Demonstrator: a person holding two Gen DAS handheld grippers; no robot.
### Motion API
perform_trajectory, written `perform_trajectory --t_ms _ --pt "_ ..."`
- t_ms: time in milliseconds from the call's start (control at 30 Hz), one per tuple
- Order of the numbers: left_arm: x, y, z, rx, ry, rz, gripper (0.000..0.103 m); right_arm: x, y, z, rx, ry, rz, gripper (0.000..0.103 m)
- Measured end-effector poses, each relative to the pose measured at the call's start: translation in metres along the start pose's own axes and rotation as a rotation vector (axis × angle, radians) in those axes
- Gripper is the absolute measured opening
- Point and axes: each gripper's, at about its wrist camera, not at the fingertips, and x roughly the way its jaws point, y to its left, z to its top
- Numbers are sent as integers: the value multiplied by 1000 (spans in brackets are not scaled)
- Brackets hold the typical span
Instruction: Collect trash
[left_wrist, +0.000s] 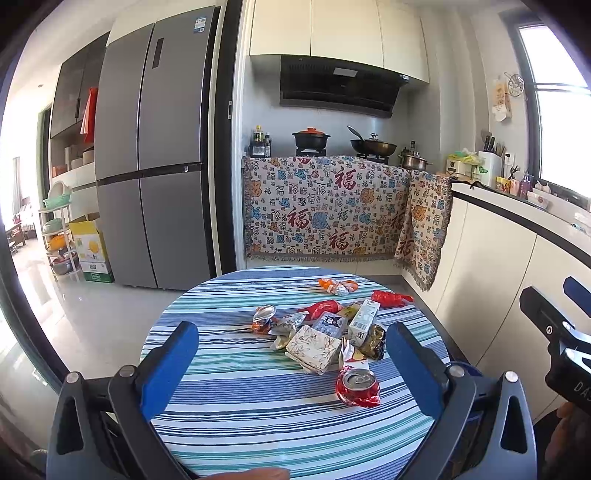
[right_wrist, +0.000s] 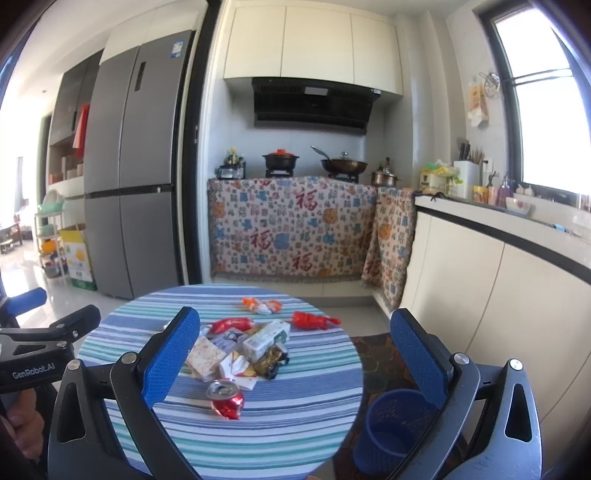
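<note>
Left gripper (left_wrist: 291, 365) wide open, two blue-padded fingers spread, nothing between them; it hovers above the near edge of the round table (left_wrist: 229, 424) with a blue-green striped cloth. Right gripper (right_wrist: 295, 358) also wide open and holding nothing, held above the table's right side.

Trash sits in one loose pile mid-table plus outliers. Nearest the left gripper: one crushed red can (left_wrist: 357, 387), top facing up, lying apart from the pile on the near side. Behind it one flat leaf-patterned box (left_wrist: 313, 347), one white milk carton (left_wrist: 364, 322) lying tilted, one dark-and-gold wrapper (left_wrist: 375, 341) just beside the carton, one blue cartoon-print packet (left_wrist: 330, 323). Left of the pile one second crushed can (left_wrist: 264, 317), silver-orange. Red wrappers: two, one (left_wrist: 323, 308) touching the pile's far side, one (left_wrist: 391, 298) apart toward the right edge. One orange-white wrapper (left_wrist: 338, 286) alone near the far edge. Some smaller scraps in the pile too tangled to count.

One blue mesh waste bin (right_wrist: 391, 428) stands on the floor just right of the table, under the right gripper's right finger; looks empty, inside partly hidden.

Beyond: one grey fridge (left_wrist: 155, 166), counter draped in a patterned cloth (left_wrist: 325, 206), three pots on top.
</note>
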Motion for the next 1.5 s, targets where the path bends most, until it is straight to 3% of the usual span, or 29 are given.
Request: perform_trajectory --t_ms 1500 --pt "-3 1 3 -7 -10 -6 103 -3 -2 -7 -1 -1 -4 103"
